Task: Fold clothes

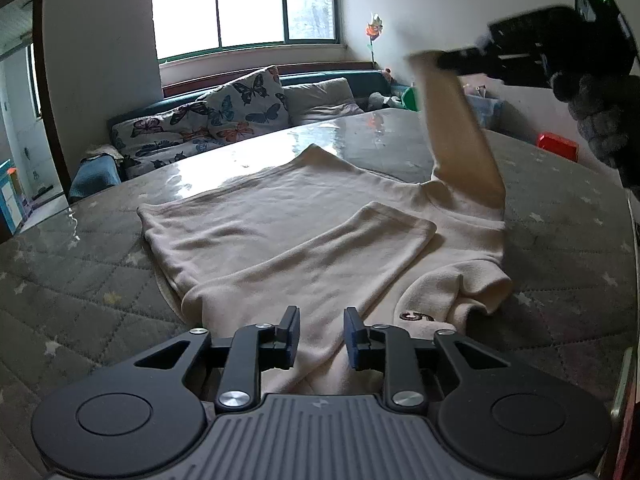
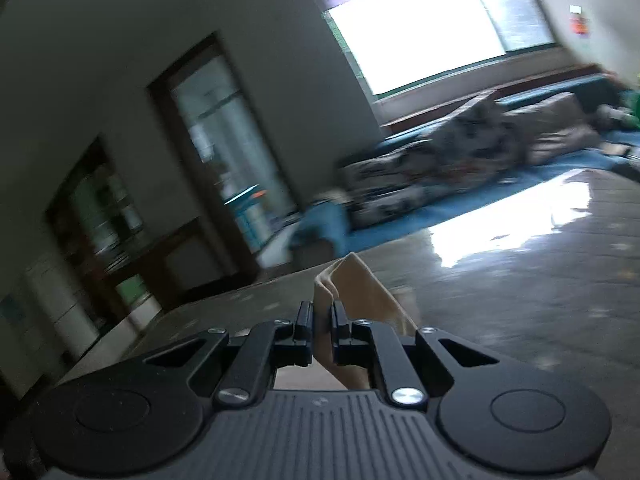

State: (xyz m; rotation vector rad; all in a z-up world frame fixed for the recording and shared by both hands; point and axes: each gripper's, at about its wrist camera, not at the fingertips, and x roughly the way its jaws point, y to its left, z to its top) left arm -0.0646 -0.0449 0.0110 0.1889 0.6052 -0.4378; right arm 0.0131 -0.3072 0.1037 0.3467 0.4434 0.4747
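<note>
Item: cream sweatshirt [image 1: 280, 216], lying flat on a grey quilted table cover [image 1: 80, 280]; one sleeve folded across the body, small brown embroidered mark near the hem closest to the camera

Left gripper [image 1: 322, 334]: low over the near edge of the sweatshirt, jaws parted with fabric beneath them, pads not pressing on it

Right gripper [image 2: 322, 320]: clamped on the cuff of the other sleeve [image 1: 456, 120], which is lifted clear of the table (that view is motion-blurred)

Background: butterfly-print cushions [image 1: 240, 108], window [image 1: 244, 4]
</note>
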